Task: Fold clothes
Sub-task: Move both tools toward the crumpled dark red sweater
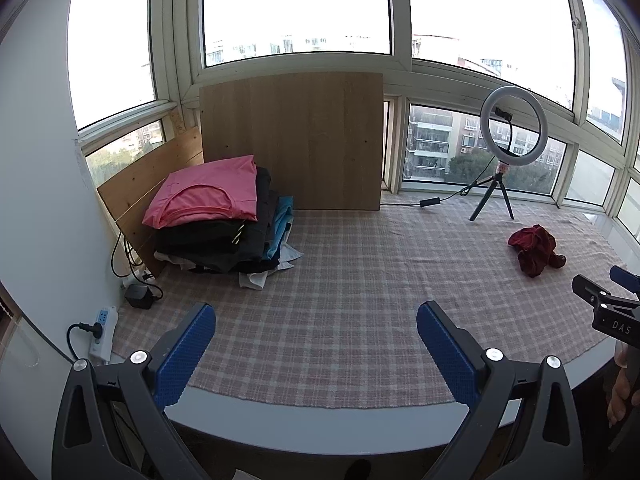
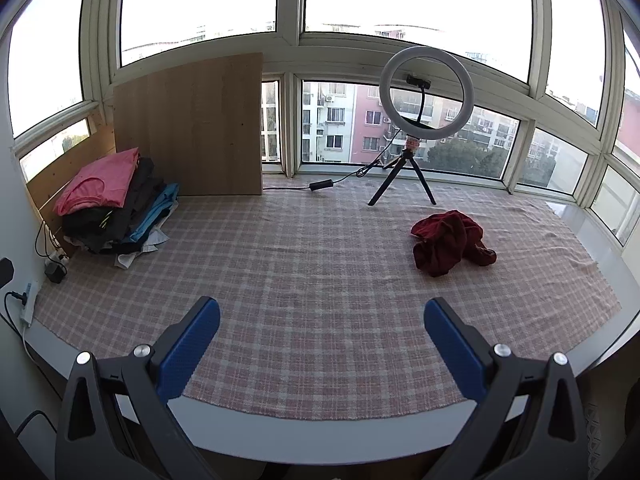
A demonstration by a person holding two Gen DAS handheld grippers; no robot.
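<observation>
I have a wide bench (image 2: 576, 224) set into a bay of tall windows (image 2: 200, 0), its pale top covered by a woven pink-and-cream plaid cloth (image 2: 312, 272) with a rough, slightly rippled far edge. Apartment blocks and trees show through the lower panes.

At the far left, a stack of folded clothes (image 1: 224, 224) sits in the corner: a smooth pink top (image 1: 208, 192) uppermost, black layers under it, then a strip of blue and some white at the bottom. Two flat wooden boards (image 1: 292, 140) lean against the glass behind the stack. A white power strip (image 1: 105, 332) with a black plug lies at the bench's left edge.

A ring light (image 2: 426, 94) stands on a small black tripod near the back windows, its cable trailing left across the cloth. Just in front of it lies the crumpled dark red garment (image 2: 452, 244), soft and bunched, well apart from the stack.

My left gripper (image 1: 316, 340) and right gripper (image 2: 322, 340) both hover over the near edge, their textured blue fingers (image 2: 188, 356) spread wide and holding nothing.
</observation>
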